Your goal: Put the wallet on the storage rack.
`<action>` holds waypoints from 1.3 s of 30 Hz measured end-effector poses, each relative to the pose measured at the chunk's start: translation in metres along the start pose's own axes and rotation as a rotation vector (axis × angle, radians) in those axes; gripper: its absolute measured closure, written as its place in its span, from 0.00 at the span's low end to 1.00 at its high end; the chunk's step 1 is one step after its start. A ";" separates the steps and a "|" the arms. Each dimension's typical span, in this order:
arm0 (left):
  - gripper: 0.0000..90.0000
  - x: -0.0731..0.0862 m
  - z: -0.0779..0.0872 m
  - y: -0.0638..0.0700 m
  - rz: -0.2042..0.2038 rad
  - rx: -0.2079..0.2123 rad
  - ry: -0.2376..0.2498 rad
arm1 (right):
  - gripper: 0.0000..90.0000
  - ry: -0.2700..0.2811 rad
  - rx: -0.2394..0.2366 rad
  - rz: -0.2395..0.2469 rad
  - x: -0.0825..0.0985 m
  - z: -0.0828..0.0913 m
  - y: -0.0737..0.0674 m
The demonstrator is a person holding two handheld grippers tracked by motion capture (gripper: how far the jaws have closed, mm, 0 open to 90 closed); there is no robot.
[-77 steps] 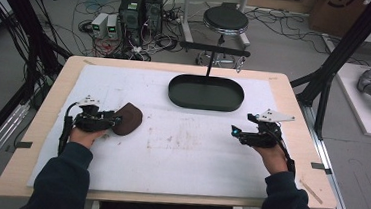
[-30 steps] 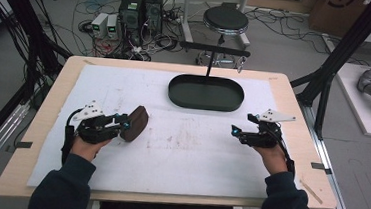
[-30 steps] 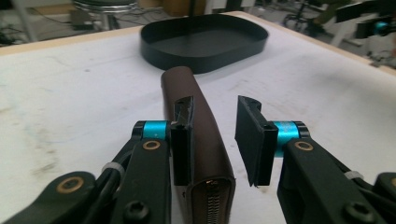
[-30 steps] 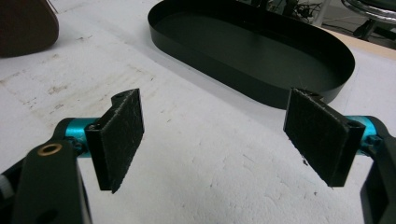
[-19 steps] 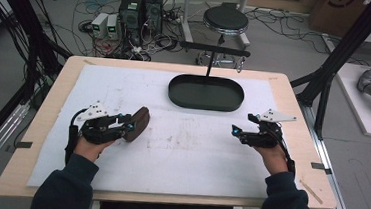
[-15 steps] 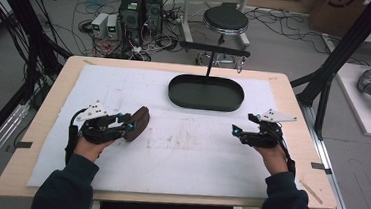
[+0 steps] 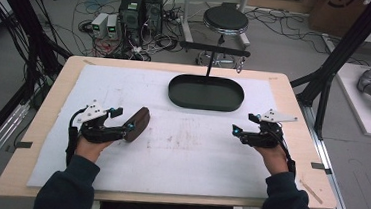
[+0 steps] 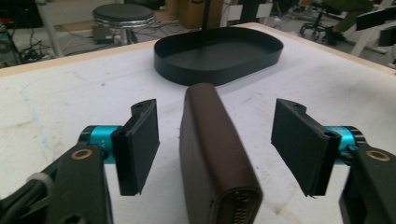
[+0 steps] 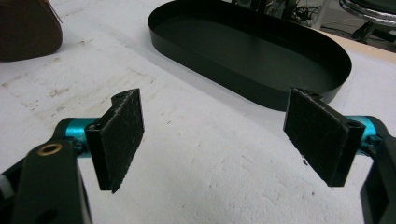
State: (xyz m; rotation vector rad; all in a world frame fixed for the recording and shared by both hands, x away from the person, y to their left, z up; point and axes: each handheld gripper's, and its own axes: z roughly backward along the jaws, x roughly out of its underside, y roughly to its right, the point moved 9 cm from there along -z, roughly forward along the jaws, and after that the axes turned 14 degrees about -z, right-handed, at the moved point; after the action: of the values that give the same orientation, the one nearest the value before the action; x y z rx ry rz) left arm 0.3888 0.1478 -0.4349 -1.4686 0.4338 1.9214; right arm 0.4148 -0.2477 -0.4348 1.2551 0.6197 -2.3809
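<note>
1. Brown leather pouch [image 8: 212, 154], long and rounded with a zip at its near end, is being seen standing on its narrow edge on the white foam mat [image 7: 190, 150], on the left half of the table.
2. It is being flanked by the two black pads of the left gripper [image 8: 219, 149], with a clear gap showing on each side, so nothing is being pinched.
3. These jaws have just been opening, and they are now being held spread wide with the pouch standing free between them.
4. In the high view, the left gripper [image 7: 127, 126] is being held low at the mat, with the pouch [image 7: 138, 124] at its tip.
5. The right gripper [image 9: 215, 126] is being held with its jaws spread apart over bare mat, gripping nothing.
6. In the high view, it [image 7: 235, 132] is being kept on the right side, well apart from the pouch.
7. An oval black metal tray [image 7: 204, 103] is being seen at the far middle of the mat, beyond both grippers.
</note>
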 end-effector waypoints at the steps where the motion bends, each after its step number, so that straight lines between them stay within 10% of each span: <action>1: 0.32 0.002 -0.001 0.000 0.004 0.004 -0.009 | 0.23 0.000 0.001 -0.001 0.000 0.000 0.000; 8: 0.32 0.024 -0.012 0.002 0.012 0.008 -0.129 | 0.23 -0.004 -0.001 -0.002 0.001 -0.001 -0.001; 13: 0.66 0.023 -0.010 0.005 -0.018 0.035 -0.137 | 0.23 -0.007 -0.002 0.000 0.002 -0.001 0.000; 19: 0.72 0.020 -0.009 0.002 0.003 0.040 -0.132 | 0.23 -0.002 -0.001 0.001 0.001 0.000 0.001; 27: 0.73 -0.021 -0.021 -0.004 0.005 0.083 -0.031 | 0.23 0.002 0.000 -0.003 0.000 0.000 0.003; 39: 0.72 -0.082 -0.083 -0.015 0.017 0.180 0.047 | 0.23 0.024 0.015 -0.026 -0.002 0.006 0.013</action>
State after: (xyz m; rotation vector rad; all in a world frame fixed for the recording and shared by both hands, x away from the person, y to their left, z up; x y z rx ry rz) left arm 0.4700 0.0817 -0.3812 -1.3986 0.6256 1.8134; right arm 0.4184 -0.2617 -0.4325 1.2915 0.6300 -2.3993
